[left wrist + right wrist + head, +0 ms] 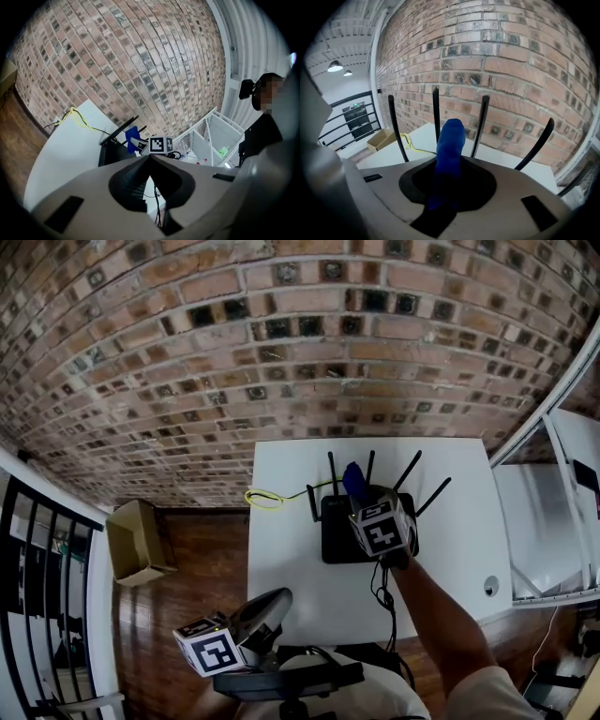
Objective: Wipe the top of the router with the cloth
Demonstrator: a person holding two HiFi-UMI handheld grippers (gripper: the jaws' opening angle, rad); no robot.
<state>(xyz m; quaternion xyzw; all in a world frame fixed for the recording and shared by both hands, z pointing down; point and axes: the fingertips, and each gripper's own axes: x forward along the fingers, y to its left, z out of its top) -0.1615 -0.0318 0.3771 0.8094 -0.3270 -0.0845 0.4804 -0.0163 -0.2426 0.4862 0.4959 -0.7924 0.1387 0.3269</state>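
Nearest, low at the left, the left gripper [277, 600] hangs by the surface's [286, 549] near edge, fingers pressed together on nothing, well apart from the router [336, 538]. The right gripper [362, 499] is directly above the router's top, fingers pinching the blue cloth [353, 480], which points wallward among the antennas.

The right gripper [364, 501] and its marker cube cover much of the router [336, 535], so the top beneath them can't be seen. Over the router, the cloth [450, 140] disappears at its lower end between the pinching jaws. Right of the router, a small round thing [490, 586] on the table [291, 549] is too tiny to identify. Below the router, the person's arm [436, 610] runs out of the head view.
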